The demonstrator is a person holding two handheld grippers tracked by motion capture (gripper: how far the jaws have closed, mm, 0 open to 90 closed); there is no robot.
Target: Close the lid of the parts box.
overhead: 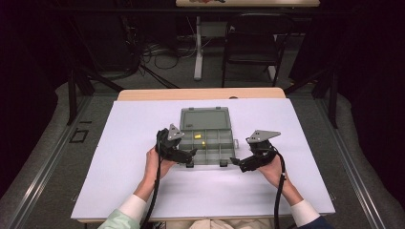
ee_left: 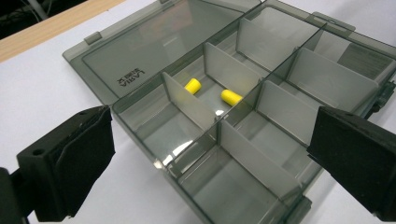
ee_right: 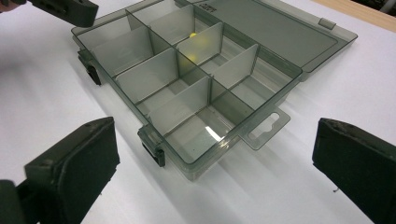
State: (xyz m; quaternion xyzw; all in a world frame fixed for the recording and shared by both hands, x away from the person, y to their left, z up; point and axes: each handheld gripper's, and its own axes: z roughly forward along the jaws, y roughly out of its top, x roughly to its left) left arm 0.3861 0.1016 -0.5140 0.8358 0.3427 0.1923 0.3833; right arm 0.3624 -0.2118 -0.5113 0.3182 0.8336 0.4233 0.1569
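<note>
White sheeting covers the counter [overhead: 143, 181], where a grey divider box [overhead: 217, 151] lies open mid-counter holding two yellow earplugs [ee_left: 231, 97] in a back compartment, just ahead of the nearer, spread left tongs [overhead: 189, 156]; right tongs [overhead: 237, 163] spread too.

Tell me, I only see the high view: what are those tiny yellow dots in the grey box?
Observer: In the left gripper view they are two small yellow cylinders in the box, both in one compartment.
Operator: Are they touching?
Observer: No, they lie apart, and one is by a divider.
Operator: Is the right gripper holding anything?
Observer: No, the right gripper is open beside the box's corner latch.
</note>
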